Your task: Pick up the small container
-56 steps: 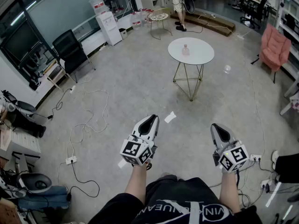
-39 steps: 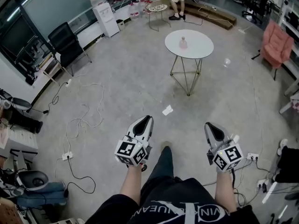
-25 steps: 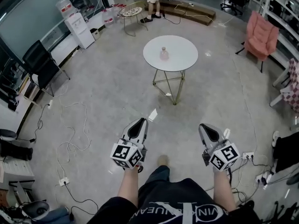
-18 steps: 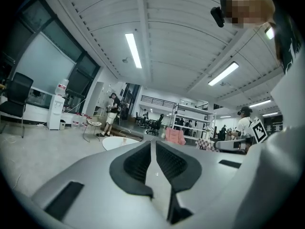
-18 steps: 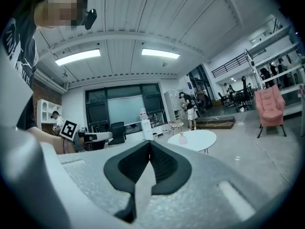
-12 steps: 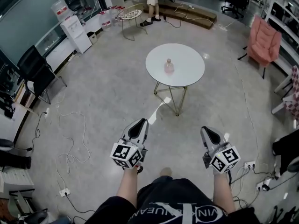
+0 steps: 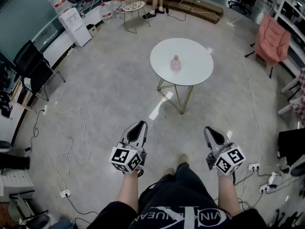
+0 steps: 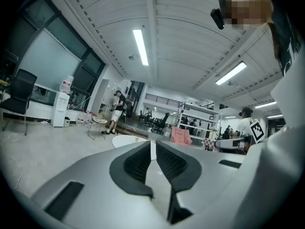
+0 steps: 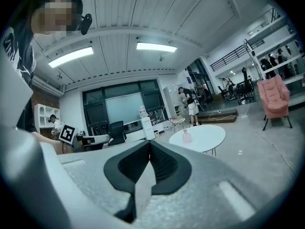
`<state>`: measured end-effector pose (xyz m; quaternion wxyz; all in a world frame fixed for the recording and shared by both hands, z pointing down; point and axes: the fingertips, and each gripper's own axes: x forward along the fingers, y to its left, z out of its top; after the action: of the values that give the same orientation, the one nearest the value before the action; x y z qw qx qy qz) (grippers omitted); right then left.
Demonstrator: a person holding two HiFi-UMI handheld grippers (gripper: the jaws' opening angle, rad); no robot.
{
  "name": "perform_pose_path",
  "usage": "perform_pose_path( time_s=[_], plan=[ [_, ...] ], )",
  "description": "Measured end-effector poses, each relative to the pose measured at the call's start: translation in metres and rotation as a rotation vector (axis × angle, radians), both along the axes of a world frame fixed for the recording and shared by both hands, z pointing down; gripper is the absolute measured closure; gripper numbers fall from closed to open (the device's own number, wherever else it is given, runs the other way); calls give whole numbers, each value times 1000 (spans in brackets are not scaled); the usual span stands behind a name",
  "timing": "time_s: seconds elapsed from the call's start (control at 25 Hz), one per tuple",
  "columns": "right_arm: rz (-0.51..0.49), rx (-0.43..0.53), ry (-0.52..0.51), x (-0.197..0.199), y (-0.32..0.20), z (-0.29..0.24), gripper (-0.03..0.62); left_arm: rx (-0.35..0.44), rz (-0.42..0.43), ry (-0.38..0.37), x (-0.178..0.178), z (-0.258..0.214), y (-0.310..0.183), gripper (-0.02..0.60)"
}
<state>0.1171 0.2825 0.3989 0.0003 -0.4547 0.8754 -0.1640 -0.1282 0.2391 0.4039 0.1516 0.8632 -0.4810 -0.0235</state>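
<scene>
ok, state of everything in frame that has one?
small container: upright on the table, not held
round white table: standing, container on top
left gripper: shut, empty, short of the table
right gripper: shut, empty, short of the table
pink armchair: unoccupied

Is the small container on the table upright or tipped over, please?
Upright: the small container stands on its base, neck up, on the round table.
</scene>
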Motion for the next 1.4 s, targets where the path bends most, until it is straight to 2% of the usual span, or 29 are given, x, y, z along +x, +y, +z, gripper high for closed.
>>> perform_pose_path(
  time_s=[0.28,0.56,0.72,0.92,1.12,1.4],
  plan=[
    [-45,-24,-5,-13,-33,15,589,-36,-69,-5,-26,21,-13,545],
    [-84,2,-18,-39,-107,9,588,-15,-94,-27,-52,12,-64,545],
    [-113,4,16,-43,-144,14,588,-10,-71,-6,-35,15,-101,545],
    [-139,-23,67,-46,-180,29,589,-22,1,-26,-14,23,-134,545],
    [-173,-41,45,-48,-219,38,588,-40,10,-23,-8,31,-171,545],
    [-177,-80,38,-41,-269,55,588,-76,82,-40,15,45,-217,545]
  ],
)
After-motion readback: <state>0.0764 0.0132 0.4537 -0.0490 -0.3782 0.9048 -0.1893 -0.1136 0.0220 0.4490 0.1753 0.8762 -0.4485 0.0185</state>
